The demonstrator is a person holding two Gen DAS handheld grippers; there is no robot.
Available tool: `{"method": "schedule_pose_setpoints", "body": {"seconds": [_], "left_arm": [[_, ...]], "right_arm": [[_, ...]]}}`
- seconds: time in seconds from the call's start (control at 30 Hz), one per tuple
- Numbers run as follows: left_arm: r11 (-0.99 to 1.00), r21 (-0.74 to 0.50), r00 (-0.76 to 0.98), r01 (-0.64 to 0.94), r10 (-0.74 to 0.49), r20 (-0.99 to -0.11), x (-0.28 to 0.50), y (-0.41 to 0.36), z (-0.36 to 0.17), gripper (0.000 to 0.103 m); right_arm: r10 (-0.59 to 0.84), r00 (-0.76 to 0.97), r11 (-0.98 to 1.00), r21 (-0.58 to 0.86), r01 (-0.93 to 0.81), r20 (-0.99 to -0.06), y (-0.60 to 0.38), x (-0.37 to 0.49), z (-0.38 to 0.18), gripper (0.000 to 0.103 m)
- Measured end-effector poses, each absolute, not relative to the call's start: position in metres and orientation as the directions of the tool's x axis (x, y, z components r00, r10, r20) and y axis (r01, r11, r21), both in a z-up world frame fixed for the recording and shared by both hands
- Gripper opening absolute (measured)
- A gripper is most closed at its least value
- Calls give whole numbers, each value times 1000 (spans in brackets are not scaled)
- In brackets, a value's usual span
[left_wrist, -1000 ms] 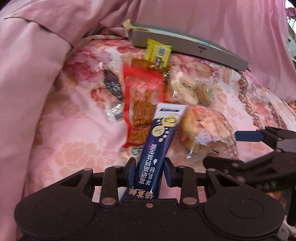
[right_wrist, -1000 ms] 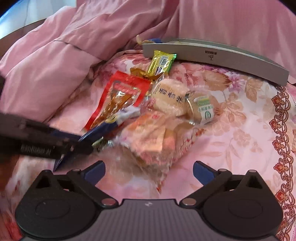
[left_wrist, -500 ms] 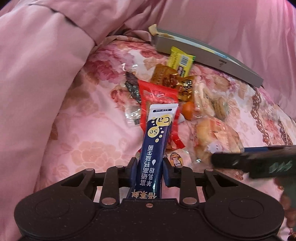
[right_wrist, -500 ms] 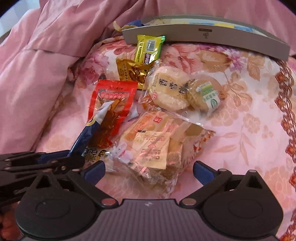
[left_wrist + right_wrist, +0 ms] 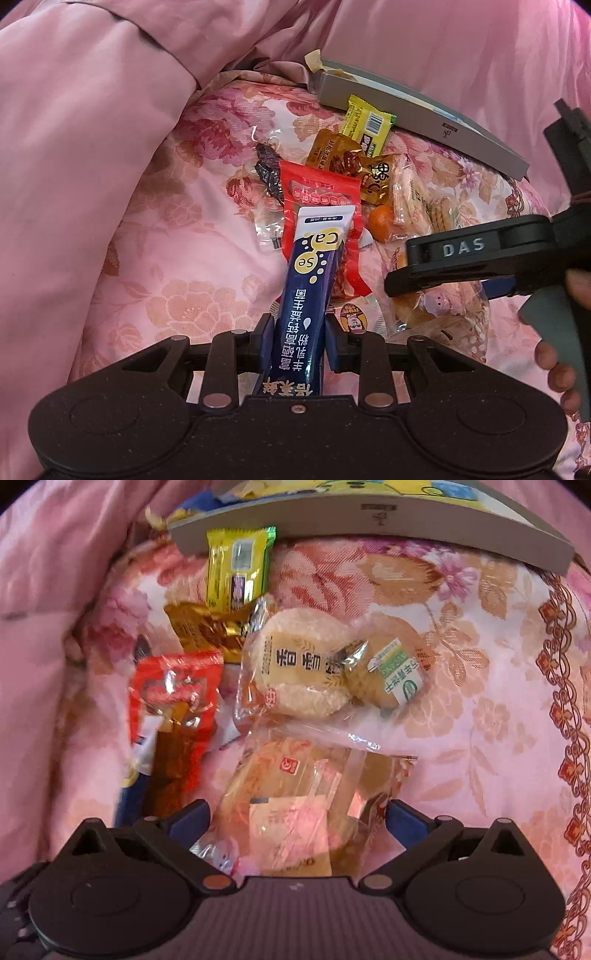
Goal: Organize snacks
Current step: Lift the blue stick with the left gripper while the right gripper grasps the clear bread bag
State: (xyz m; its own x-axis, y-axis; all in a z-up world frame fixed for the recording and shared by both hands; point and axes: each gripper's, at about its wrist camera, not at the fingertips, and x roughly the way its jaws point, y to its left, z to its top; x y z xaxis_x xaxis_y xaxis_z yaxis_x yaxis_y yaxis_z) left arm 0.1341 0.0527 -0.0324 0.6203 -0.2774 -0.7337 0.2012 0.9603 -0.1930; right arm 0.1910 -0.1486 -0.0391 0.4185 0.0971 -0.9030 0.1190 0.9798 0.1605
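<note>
blue sachet (image 5: 312,291) upright between left gripper (image 5: 297,341) jaws, clamped on its lower half, above red packet (image 5: 321,206), right gripper (image 5: 297,818) jaws wide open, straddling clear pastry bag (image 5: 295,805) on floral bedspread (image 5: 480,720)

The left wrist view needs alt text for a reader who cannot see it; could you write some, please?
The left gripper grips a dark blue stick pack above snack packets on a floral bedspread. A grey box lies behind; the right gripper enters at right.
</note>
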Motion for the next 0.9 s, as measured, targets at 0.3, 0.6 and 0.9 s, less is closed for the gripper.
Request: {"method": "schedule_pose_setpoints", "body": {"seconds": [0.3,0.6,0.9], "left_arm": [[956,-175,625,235,-286,-726,128,44,-31,29],[942,-159,625,297,-318,-713,111,26,-32,29],[937,-88,624,339,-294,-724,106,12,-37,31]], "right_arm": [[167,465,972,224,70,-870,-161,177,-41,83],[248,552,965,255,-66,-796,-174,138,-30,78],[251,630,968,203,-149,-735,-178,101,-28,78]]}}
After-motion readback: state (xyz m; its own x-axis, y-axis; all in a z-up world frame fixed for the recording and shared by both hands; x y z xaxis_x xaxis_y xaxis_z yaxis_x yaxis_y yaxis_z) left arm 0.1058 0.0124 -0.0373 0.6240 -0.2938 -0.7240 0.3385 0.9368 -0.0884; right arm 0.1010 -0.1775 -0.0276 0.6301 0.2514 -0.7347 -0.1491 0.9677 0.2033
